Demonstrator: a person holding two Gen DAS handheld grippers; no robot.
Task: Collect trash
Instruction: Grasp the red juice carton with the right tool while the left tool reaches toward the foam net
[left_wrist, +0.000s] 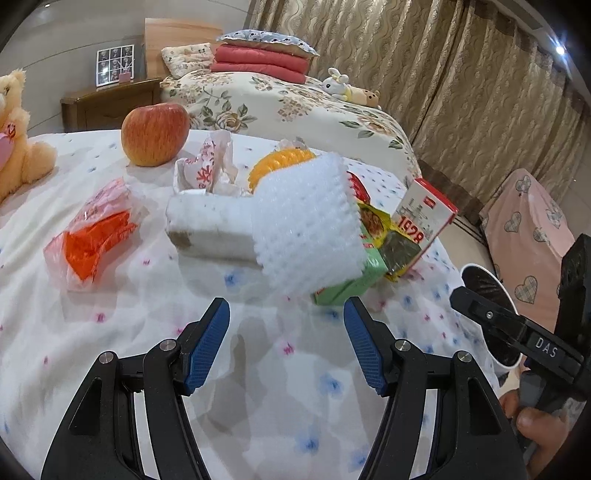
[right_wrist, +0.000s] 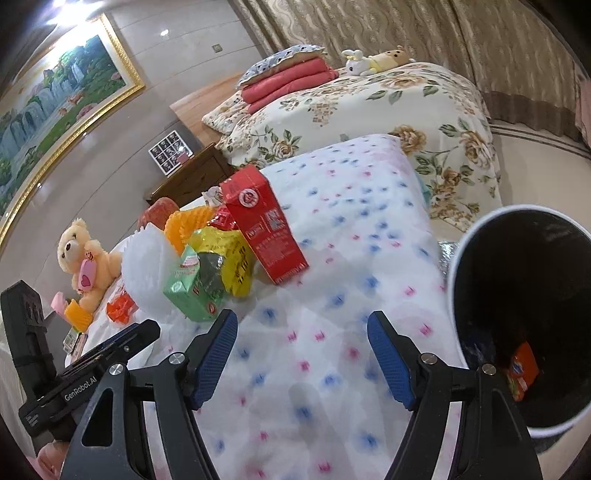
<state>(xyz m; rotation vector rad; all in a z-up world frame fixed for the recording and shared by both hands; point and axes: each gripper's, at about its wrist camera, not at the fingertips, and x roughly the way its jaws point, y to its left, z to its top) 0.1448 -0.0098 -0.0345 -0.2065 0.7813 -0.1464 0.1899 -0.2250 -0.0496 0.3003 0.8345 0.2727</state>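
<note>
Left gripper (left_wrist: 286, 341): jaws wide apart, nothing between them, hovering above the table (left_wrist: 258, 406) with its dotted white cloth. Right gripper (right_wrist: 303, 352): jaws likewise spread, empty.

Trash cluster lies at 12 o'clock of the left gripper. White foam sleeve (left_wrist: 308, 225) is nearest, partly covering a white box (left_wrist: 210, 229) at 11 o'clock whose long axis runs left to right. Green carton (left_wrist: 351, 280) sits at 1 o'clock, touching a yellow packet (left_wrist: 388, 236); a red box (left_wrist: 424, 214) leans tilted behind them. Orange wrapper (left_wrist: 96, 240) lies apart at 10 o'clock. Apple (left_wrist: 155, 134) and teddy bear (left_wrist: 18, 136) stand farther back.

Bin (right_wrist: 524, 314): at 2 o'clock of the right gripper, just beside the table edge, an orange packet (right_wrist: 522, 369) inside.
</note>
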